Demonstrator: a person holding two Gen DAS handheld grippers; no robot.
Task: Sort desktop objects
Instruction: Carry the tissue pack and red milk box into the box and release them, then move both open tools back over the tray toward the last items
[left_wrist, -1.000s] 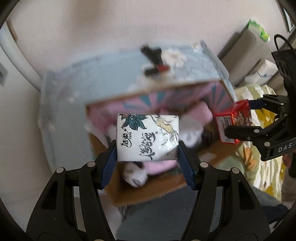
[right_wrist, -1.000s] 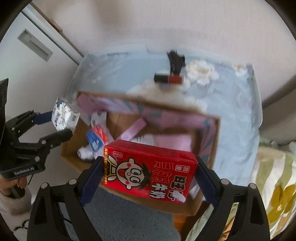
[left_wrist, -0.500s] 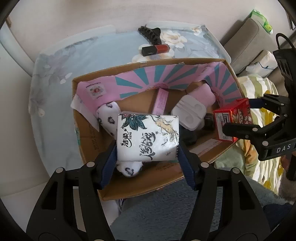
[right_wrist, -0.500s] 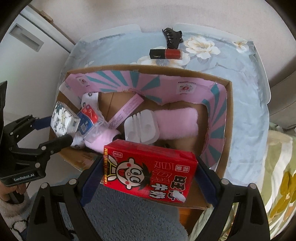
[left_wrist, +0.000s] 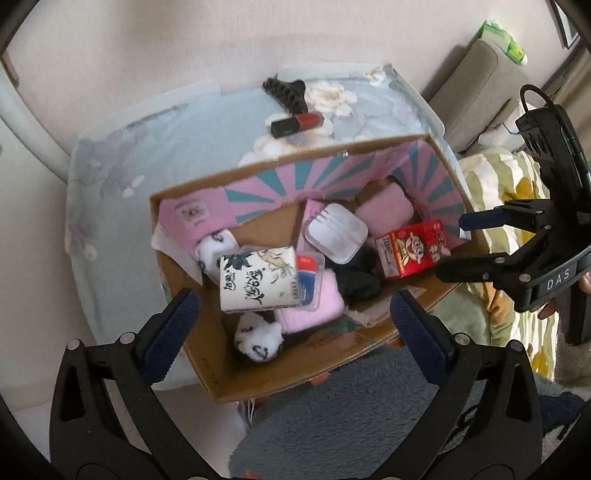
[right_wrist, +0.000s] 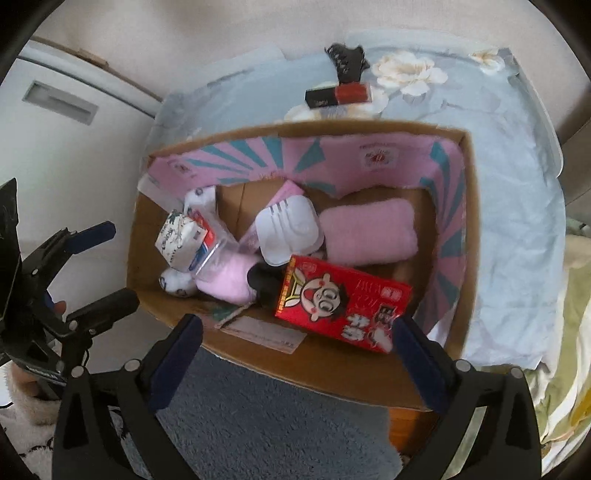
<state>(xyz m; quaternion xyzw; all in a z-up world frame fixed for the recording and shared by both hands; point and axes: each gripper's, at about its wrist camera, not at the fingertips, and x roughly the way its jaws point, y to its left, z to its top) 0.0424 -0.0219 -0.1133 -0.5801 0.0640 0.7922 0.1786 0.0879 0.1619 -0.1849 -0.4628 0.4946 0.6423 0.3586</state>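
Observation:
Both grippers hang over an open cardboard box (left_wrist: 295, 155) with a pink and teal lining. My left gripper (left_wrist: 295, 332) has its jaws opening wide. The white tissue pack (left_wrist: 258, 280) with black script is free of the pads, below them, among the things in the box. My right gripper (right_wrist: 297, 332) is opening too. The red drink carton (right_wrist: 343, 302) sits tilted in the box near the front right, clear of both pads. The left gripper (right_wrist: 114, 264) shows beside the box (right_wrist: 469, 258), and the tissue pack (right_wrist: 179, 240) lies at its left end.
The box also holds a pink towel (right_wrist: 369, 232), a white case (right_wrist: 288, 229) and rolled socks (left_wrist: 258, 343). A lipstick (left_wrist: 297, 123) and a black hair claw (left_wrist: 288, 92) lie on the blue floral tabletop (left_wrist: 129, 184) behind it. A grey rug (left_wrist: 332, 406) is below, a white cabinet (right_wrist: 74, 129) at left.
Both grippers opened. The tissue pack left the left gripper's pads and the red carton left the right's; both dropped into the box.

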